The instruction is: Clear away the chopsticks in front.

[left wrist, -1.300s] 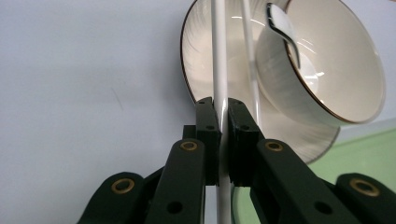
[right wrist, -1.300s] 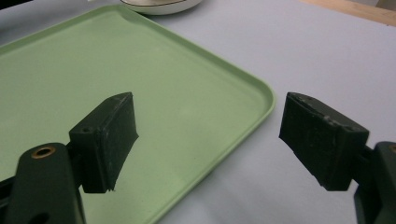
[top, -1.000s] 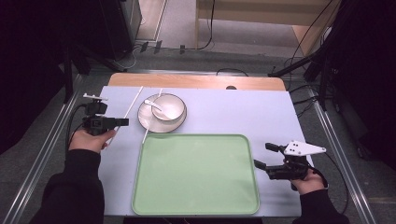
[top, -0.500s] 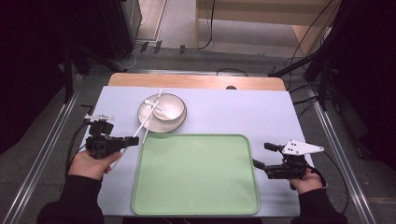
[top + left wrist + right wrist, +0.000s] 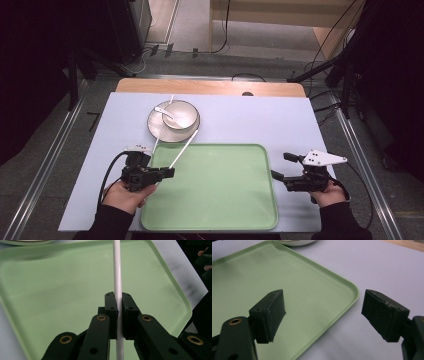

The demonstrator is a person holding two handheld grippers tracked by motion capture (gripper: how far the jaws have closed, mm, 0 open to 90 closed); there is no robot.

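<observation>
White and thin, one chopstick (image 5: 181, 150) is pinched tight between the two black jaws of the left hand-held gripper (image 5: 169, 172). In the left gripper view the chopstick (image 5: 117, 277) runs straight up from the jaws, out over the green tray (image 5: 50, 290). From the high view, the stick slants from the left hand-held gripper up toward the plate (image 5: 156, 131), over the top left corner of the green tray (image 5: 220, 200). I cannot tell if its far tip touches the plate.

The left hand (image 5: 125, 196) holds its hand-held gripper just over the left edge of the tray.

The right hand-held gripper (image 5: 281, 167) is at the right side of the tray, above the pale blue counter (image 5: 260, 120). Its jaws are wide apart, with nothing between them. In the right gripper view, one jaw is over the tray (image 5: 249, 272) and the other is over the counter (image 5: 362, 265), and the tray's rounded corner lies between them. The right hand (image 5: 327, 192) holds it from below.

A bowl (image 5: 181, 115) sits on the plate behind the tray, and a white spoon (image 5: 165, 112) rests in the bowl. A second white chopstick (image 5: 164, 117) lies across the plate, beside the bowl.
</observation>
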